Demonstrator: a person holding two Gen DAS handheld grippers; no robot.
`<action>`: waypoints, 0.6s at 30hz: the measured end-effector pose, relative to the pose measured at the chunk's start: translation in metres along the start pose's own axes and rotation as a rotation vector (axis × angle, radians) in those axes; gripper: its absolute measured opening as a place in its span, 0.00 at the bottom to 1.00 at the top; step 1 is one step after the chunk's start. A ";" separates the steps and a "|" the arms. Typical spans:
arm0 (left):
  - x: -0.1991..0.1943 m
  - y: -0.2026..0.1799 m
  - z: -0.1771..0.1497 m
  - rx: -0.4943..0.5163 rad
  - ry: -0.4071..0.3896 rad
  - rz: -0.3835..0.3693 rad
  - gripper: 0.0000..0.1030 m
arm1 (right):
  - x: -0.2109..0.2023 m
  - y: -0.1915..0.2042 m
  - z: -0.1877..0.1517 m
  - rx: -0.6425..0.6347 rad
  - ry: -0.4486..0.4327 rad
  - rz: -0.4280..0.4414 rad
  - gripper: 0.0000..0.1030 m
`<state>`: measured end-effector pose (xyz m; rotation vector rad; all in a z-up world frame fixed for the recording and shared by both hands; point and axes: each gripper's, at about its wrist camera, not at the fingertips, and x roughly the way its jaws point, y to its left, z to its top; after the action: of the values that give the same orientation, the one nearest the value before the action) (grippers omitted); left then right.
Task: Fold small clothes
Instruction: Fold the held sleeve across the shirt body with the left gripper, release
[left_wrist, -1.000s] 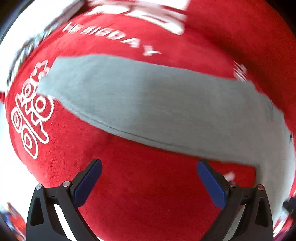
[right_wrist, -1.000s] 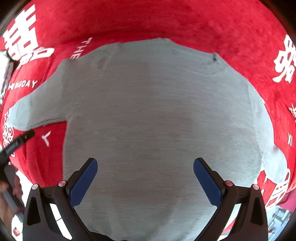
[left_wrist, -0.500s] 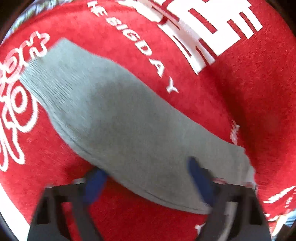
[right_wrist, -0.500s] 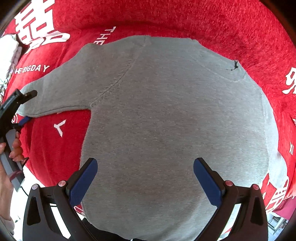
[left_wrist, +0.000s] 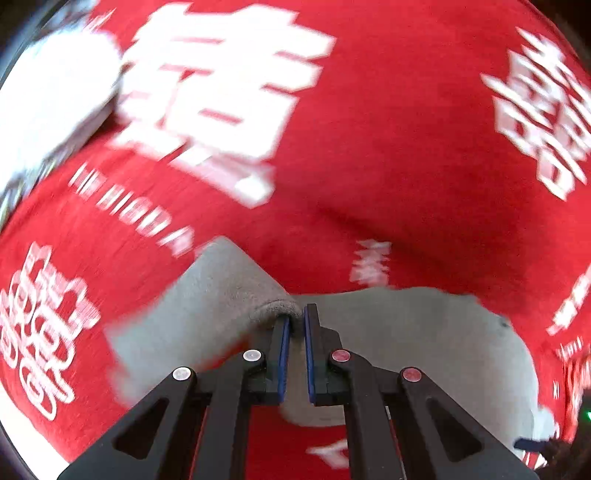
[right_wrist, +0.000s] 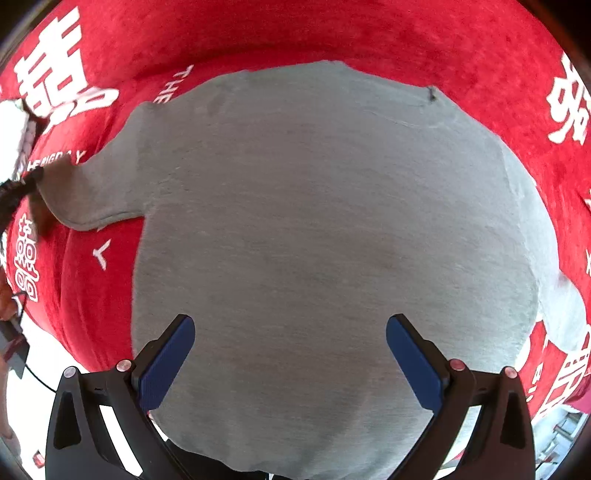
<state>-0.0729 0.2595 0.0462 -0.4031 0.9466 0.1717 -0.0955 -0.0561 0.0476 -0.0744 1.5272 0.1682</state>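
Observation:
A small grey sweater (right_wrist: 314, 221) lies flat on the red cloth (right_wrist: 369, 33). Seen from the left wrist, my left gripper (left_wrist: 294, 317) has its jaws closing down to a narrow gap, with a fold of the grey sleeve (left_wrist: 221, 295) pinched between the pads and lifted off the cloth. The right wrist view shows that sleeve (right_wrist: 92, 192) pulled up at its end by the left gripper (right_wrist: 29, 179) at the left edge. My right gripper (right_wrist: 290, 328) points down over the sweater's lower body, open, with nothing between its fingers.
The red cloth (left_wrist: 369, 147) carries large white characters and lettering. A white object (left_wrist: 44, 92) lies at its far left. A person's hand (right_wrist: 5, 299) shows at the left edge of the right wrist view, over a pale floor.
The left gripper dropped onto the sleeve, shut on it and rose with it. The sleeve's end now stands lifted. The right gripper stayed open over the body and shifted slightly.

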 end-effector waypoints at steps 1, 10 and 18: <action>-0.001 -0.018 0.003 0.029 -0.008 -0.023 0.09 | -0.005 -0.009 -0.001 0.011 -0.012 0.006 1.00; 0.048 -0.240 -0.038 0.397 0.103 -0.222 0.09 | -0.022 -0.112 -0.008 0.187 -0.079 0.009 1.00; 0.100 -0.285 -0.108 0.521 0.317 -0.189 0.09 | 0.006 -0.176 -0.029 0.306 -0.019 -0.008 1.00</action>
<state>-0.0060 -0.0479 -0.0166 -0.0337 1.2126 -0.3170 -0.0965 -0.2340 0.0301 0.1640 1.5172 -0.0726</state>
